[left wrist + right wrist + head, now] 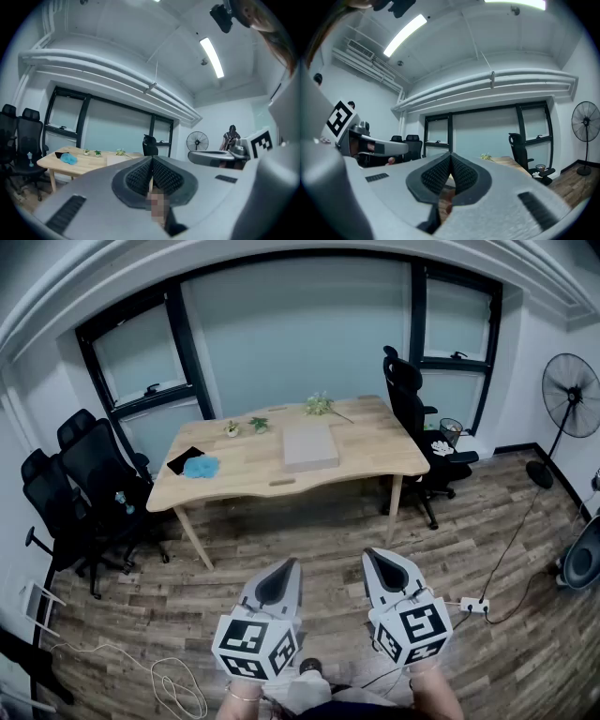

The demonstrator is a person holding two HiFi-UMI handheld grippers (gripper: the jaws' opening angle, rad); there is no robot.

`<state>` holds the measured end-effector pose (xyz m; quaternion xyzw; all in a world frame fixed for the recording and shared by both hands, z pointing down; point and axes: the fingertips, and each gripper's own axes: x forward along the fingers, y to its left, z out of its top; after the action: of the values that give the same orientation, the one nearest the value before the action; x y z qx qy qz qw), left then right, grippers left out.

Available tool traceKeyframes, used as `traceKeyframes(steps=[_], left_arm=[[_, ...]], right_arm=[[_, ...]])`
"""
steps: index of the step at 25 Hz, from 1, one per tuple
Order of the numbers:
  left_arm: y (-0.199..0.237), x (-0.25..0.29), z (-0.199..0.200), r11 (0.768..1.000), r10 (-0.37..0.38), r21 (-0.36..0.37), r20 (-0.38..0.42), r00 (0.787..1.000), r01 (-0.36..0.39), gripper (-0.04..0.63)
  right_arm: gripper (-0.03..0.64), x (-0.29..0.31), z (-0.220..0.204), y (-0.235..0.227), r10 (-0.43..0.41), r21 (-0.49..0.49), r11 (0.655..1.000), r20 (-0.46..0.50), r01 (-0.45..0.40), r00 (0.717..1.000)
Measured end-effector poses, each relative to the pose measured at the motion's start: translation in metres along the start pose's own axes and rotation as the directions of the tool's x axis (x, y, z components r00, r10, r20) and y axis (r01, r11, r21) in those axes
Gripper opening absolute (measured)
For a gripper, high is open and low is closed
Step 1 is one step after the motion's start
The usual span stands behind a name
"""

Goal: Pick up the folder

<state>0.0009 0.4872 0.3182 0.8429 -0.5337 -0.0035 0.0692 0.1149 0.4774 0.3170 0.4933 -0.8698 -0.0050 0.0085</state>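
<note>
Both claws were held out level over the wooden floor (309, 531), well short of the bench (248, 486). The left claw (284, 565) was clenched on nothing, and its ribbed pads (138, 176) met edge to edge with no gap between them. It was the same story on the other side: the right claw (373, 555) was clamped empty, pads (465, 174) pressed together. The marker cubes on both faced the head camera.

The folder (309, 446), pale grey, lay flat near the middle of the bench, untouched and well apart from both claws. Just behind it sat a green sprig (321, 406). Off to its left stood two small potted plants (232, 428) and (259, 424). Further left, a blue cloth (201, 467) rested partly on a black sheet (181, 459) near the corner.

Black office chairs (84, 479) were grouped at the left end of the bench, with another chair (411, 413) at the right end. A standing fan (570, 397) was by the right wall, and a power strip (473, 605) lay on the floor beside the right claw.
</note>
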Motion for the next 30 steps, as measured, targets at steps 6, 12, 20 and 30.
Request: traceKeyframes(steps=[6, 12, 20, 30], left_arm=[[0.03, 0.013, 0.0, 1.0, -0.002, 0.0, -0.008, 1.0, 0.002, 0.005], [0.059, 0.03, -0.004, 0.999, -0.036, -0.014, -0.018, 0.999, 0.036, 0.005], [0.091, 0.054, -0.007, 0.996, -0.08, -0.041, -0.029, 0.996, 0.078, 0.006], [0.117, 0.078, -0.006, 0.985, -0.162, -0.069, -0.048, 0.986, 0.158, 0.068]], right_arm=[[0.002, 0.027, 0.001, 0.007, 0.003, -0.035, 0.999, -0.001, -0.003, 1.0], [0.002, 0.059, -0.01, 0.01, -0.014, -0.018, 1.0, -0.044, 0.013, 0.999], [0.006, 0.096, -0.02, 0.01, -0.011, 0.017, 1.0, -0.072, 0.013, 0.997], [0.071, 0.132, -0.029, 0.009, -0.007, 0.066, 0.998, -0.105, 0.014, 0.994]])
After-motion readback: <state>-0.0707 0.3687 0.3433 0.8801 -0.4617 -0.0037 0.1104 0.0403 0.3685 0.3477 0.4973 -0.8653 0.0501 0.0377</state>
